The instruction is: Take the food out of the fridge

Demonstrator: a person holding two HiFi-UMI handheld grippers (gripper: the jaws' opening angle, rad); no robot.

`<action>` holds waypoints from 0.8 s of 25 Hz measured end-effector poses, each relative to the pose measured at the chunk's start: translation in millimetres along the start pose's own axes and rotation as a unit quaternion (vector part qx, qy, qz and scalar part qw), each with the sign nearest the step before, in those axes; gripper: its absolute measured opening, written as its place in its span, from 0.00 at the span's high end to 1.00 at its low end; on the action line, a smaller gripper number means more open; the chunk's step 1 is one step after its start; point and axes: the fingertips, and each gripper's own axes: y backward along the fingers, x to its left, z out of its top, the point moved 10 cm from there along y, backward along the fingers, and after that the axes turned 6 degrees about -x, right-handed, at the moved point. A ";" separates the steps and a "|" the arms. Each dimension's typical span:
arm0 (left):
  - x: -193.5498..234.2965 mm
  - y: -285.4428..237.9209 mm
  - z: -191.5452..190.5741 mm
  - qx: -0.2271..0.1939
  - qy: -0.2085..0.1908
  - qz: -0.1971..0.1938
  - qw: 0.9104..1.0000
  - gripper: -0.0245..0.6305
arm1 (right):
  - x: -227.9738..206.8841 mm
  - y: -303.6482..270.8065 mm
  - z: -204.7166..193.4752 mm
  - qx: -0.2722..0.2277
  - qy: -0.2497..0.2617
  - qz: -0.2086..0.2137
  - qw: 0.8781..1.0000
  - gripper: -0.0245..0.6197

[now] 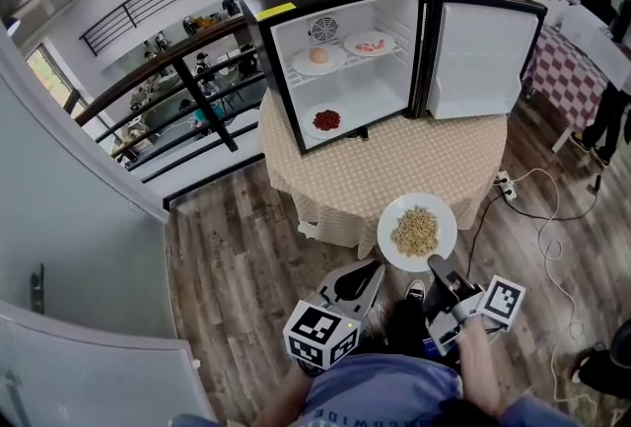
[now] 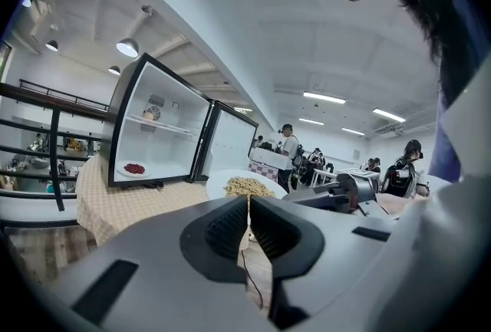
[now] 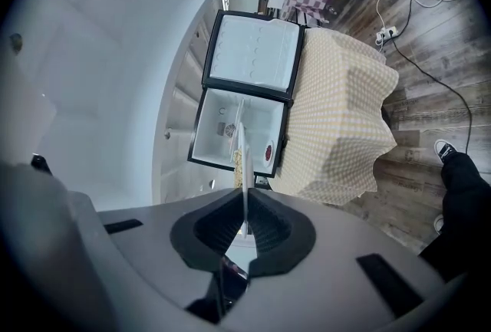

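Note:
A white plate of noodles hangs over the floor in front of the round table, and my right gripper is shut on its near rim. In the right gripper view the plate shows edge-on between the jaws of the right gripper. The black mini fridge stands open on the table. It holds a plate with a bun, a plate of pink food and a plate of red food. My left gripper is shut and empty, left of the noodle plate.
The fridge door stands swung out to the right. A power strip with cables lies on the wood floor right of the table. A dark railing runs behind the fridge. Tables with checked cloths and people stand at far right.

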 end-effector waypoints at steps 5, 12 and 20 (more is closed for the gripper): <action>-14.5 2.8 -2.9 -0.006 -0.007 -0.017 1.000 0.94 | 0.7 19.7 -5.8 -0.012 0.000 0.004 1.000 0.92; -25.2 5.5 -3.4 -0.004 -0.008 -0.030 1.000 0.94 | 1.9 33.8 -7.8 -0.022 -0.002 0.005 1.000 0.92; -35.5 3.2 -4.5 -0.007 -0.013 -0.043 0.999 0.94 | -1.4 44.7 4.3 -0.031 0.009 0.005 0.999 0.92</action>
